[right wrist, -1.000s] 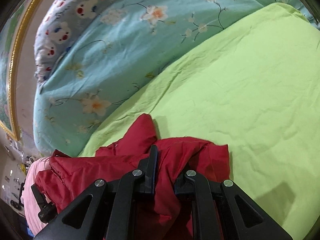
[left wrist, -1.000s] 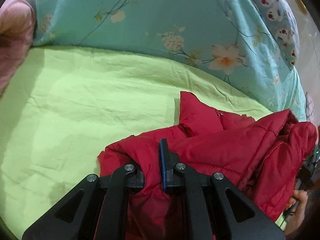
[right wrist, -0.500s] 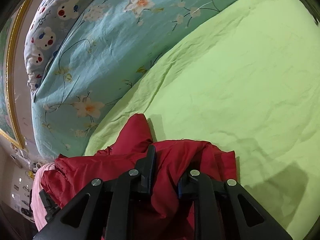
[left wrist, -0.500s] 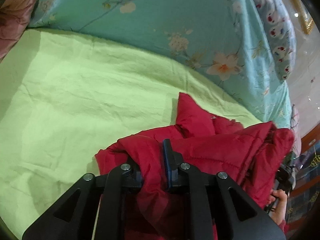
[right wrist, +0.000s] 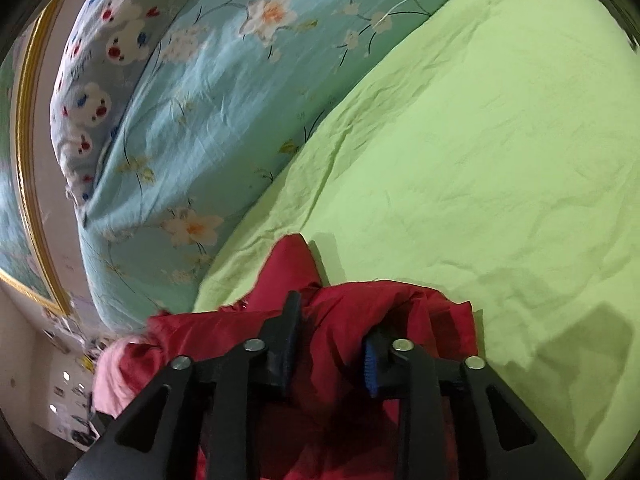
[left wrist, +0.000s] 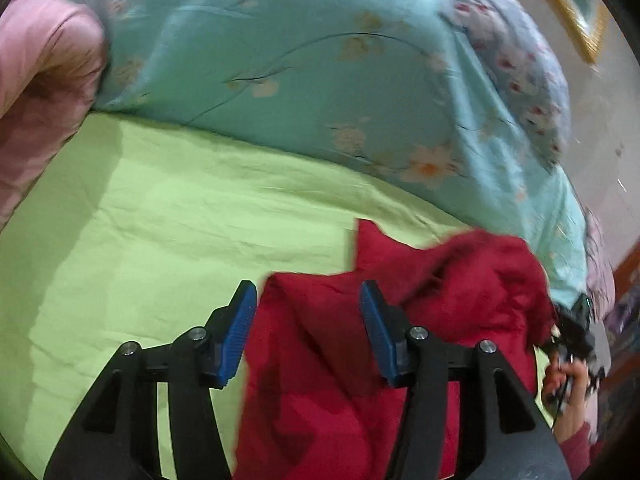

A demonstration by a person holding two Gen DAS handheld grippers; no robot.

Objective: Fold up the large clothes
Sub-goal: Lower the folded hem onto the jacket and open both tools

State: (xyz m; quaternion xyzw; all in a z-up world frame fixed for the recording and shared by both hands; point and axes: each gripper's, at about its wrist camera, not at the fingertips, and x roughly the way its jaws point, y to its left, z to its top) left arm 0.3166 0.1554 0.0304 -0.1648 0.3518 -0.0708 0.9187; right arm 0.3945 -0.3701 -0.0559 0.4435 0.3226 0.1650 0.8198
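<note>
A red padded jacket (left wrist: 460,292) lies bunched on the light green bed sheet (left wrist: 192,216). My left gripper (left wrist: 308,320) is open, its blue pads (left wrist: 240,328) spread wide just above the jacket's near edge, holding nothing. In the right wrist view the same jacket (right wrist: 360,308) fills the bottom. My right gripper (right wrist: 330,344) has its jaws partly apart with a fold of red fabric bulging between them; the fabric hides most of the right pad (right wrist: 370,364).
A turquoise floral quilt (left wrist: 320,80) is heaped along the far side of the bed, also in the right wrist view (right wrist: 208,112). A pink blanket (left wrist: 36,92) sits at the left. A gold picture frame (right wrist: 28,168) hangs on the wall.
My left gripper has opened and let go of the jacket fold. My right gripper's jaws have spread wider, with fabric still between them. The jacket has settled lower on the sheet.
</note>
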